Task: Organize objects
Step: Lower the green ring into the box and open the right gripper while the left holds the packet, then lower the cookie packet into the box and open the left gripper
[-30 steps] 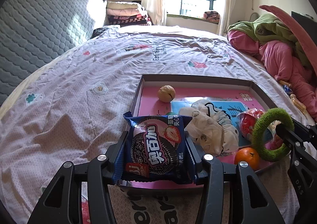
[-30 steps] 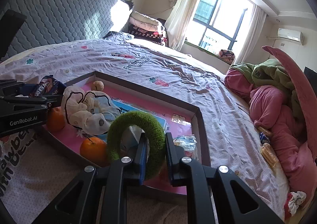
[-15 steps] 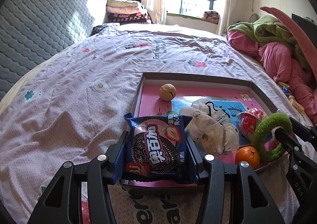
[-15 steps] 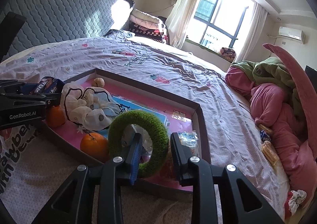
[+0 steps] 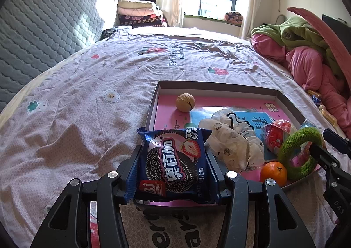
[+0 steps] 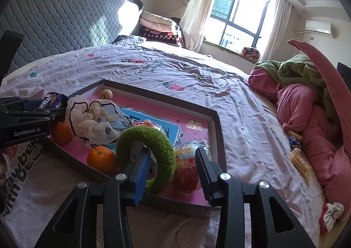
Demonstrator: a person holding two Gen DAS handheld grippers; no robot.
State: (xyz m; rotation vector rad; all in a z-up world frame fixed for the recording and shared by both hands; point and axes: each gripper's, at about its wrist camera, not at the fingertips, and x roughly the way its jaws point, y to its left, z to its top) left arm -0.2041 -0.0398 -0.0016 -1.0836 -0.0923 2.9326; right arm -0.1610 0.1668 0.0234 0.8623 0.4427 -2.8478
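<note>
With our left hand-held gripper point(image 5: 173, 166) pinching the cookie pack point(image 5: 174, 163) over the tray point(image 5: 219, 90) edge and our right hand-held gripper point(image 6: 173, 164) spread around the green ring point(image 6: 145, 150), we should lower gently.

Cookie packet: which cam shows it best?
Left wrist. The cookie packet faces the lens, label readable, clamped between the left gripper's jaws. The right wrist view shows only its crumpled top edge-on at far left, behind that gripper.
</note>
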